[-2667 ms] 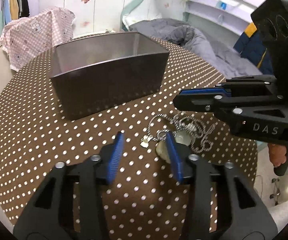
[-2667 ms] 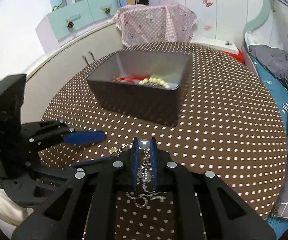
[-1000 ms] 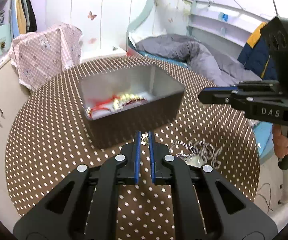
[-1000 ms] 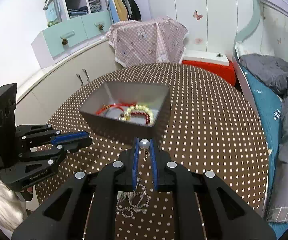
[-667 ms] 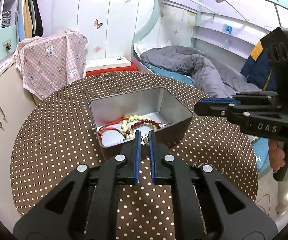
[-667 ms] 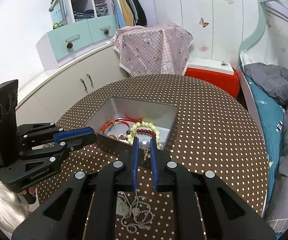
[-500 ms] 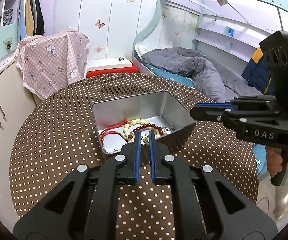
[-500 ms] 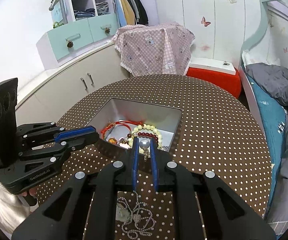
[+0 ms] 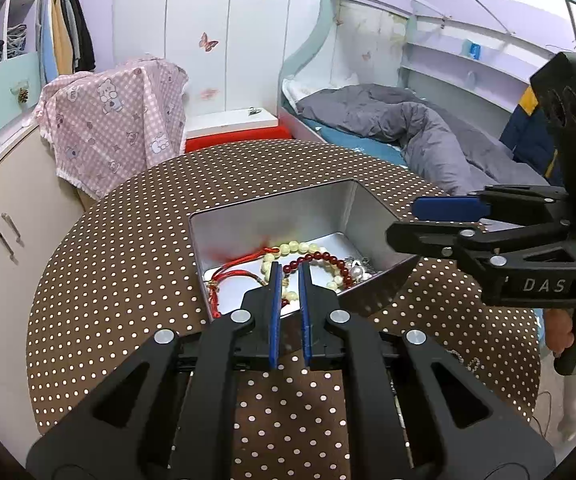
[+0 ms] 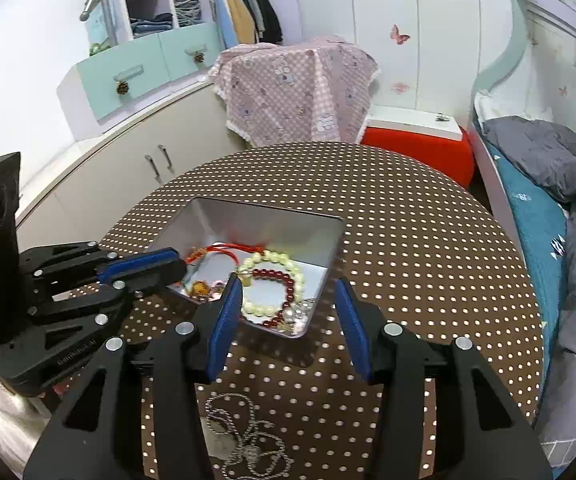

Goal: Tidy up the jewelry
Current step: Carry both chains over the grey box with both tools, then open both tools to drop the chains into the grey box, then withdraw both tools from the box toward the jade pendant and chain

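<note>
A metal box [image 9: 272, 200] [image 10: 268, 206] stands on the dotted brown table. In it lie a red cord bracelet [image 9: 244, 260], a cream bead bracelet [image 10: 272, 258] and a dark red bead bracelet [image 10: 284, 276]. My left gripper [image 9: 288, 270] [image 10: 176, 270] hovers over the box's near edge, shut on a small gold charm. My right gripper [image 10: 288, 282] [image 9: 404, 222] hangs over the box's other side; its jaws are opening with nothing between them. A pearl earring [image 9: 354, 274] lies in the box below it. A silver chain necklace [image 10: 244, 436] lies on the table behind the right fingers.
The round table [image 10: 428, 240] drops off on all sides. A cabinet [image 10: 128, 168] and a pink checked cloth [image 10: 300, 88] stand beyond it, a bed with grey bedding [image 9: 408, 128] to the right. A hand [image 9: 568, 328] grips the right tool's handle.
The right jaws have sprung apart and the pearl earring they held has dropped into the box. Both grippers have moved forward over the box, the left still pinched shut.
</note>
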